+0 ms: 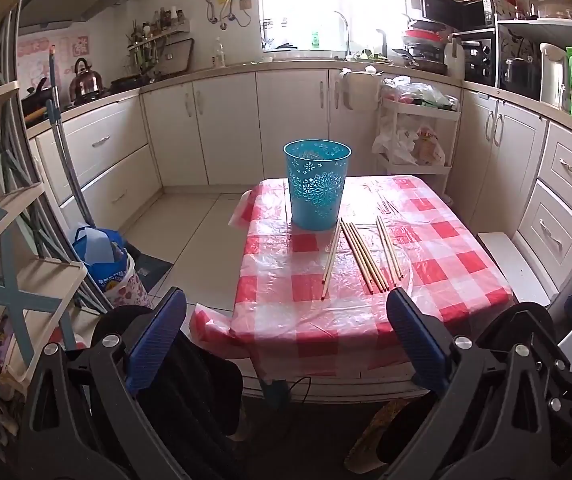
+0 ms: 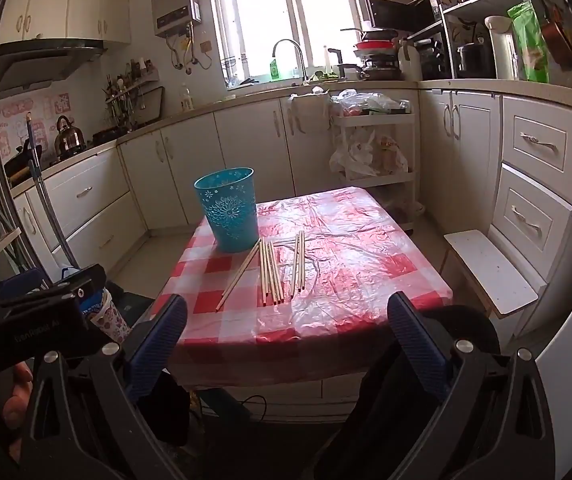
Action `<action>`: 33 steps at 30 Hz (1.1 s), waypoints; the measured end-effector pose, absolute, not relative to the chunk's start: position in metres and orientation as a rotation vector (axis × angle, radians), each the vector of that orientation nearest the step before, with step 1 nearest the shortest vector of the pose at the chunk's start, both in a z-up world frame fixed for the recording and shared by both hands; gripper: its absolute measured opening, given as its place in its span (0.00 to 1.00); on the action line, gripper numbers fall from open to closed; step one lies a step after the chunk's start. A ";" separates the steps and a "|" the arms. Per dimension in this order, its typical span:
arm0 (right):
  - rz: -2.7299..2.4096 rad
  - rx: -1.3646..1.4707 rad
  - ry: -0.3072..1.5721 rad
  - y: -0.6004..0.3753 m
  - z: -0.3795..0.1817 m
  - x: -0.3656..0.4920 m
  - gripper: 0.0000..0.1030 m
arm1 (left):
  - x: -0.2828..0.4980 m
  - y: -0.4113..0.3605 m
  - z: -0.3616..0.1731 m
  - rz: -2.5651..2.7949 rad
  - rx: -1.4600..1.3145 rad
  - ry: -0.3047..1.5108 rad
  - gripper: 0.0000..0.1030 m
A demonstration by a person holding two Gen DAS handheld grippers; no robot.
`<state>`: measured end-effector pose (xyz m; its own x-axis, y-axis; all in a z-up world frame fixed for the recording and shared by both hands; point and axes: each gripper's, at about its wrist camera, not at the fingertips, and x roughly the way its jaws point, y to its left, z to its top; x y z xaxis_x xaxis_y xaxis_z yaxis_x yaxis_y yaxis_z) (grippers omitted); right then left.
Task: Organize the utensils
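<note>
Basket (image 1: 317,184) upright on table (image 1: 446,280); chopsticks (image 1: 360,256) lie just before it

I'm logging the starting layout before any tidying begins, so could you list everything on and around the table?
bin: one, blue with cut-out flowers, upright at the far left of the table.
chopsticks: several, light wood, lying flat in loose groups in front of the bin.
tablecloth: one, red and white check under clear plastic, covering the table.
stool: one, white, right of the table.
trolley: one, white, holding plastic bags, behind the table.
kettle: one, metal, on the left counter.
left hand-held gripper: one, black with blue pads, open, empty.
right hand-held gripper: one, the same, open, empty.
</note>
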<state>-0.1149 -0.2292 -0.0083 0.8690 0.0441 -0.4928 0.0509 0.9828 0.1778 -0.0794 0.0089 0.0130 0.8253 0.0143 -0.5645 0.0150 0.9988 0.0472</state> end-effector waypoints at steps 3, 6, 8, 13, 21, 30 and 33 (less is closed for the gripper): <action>-0.001 0.183 0.509 -0.228 -0.007 -0.119 0.93 | -0.077 0.008 0.013 0.000 0.048 0.608 0.94; 0.000 0.181 0.502 -0.227 -0.005 -0.122 0.93 | -0.079 0.007 0.014 0.003 0.047 0.609 0.94; 0.001 0.177 0.497 -0.227 -0.004 -0.123 0.93 | -0.079 0.009 0.014 0.005 0.045 0.607 0.94; 0.001 0.177 0.494 -0.229 -0.003 -0.123 0.93 | -0.080 0.008 0.012 0.006 0.047 0.608 0.94; 0.004 0.174 0.494 -0.228 -0.003 -0.124 0.93 | -0.082 0.010 0.010 0.005 0.045 0.615 0.94; 0.004 0.175 0.495 -0.225 -0.003 -0.124 0.93 | -0.080 0.008 0.008 0.004 0.043 0.625 0.94; 0.006 0.174 0.493 -0.225 -0.003 -0.125 0.93 | -0.080 0.008 0.008 0.004 0.044 0.625 0.94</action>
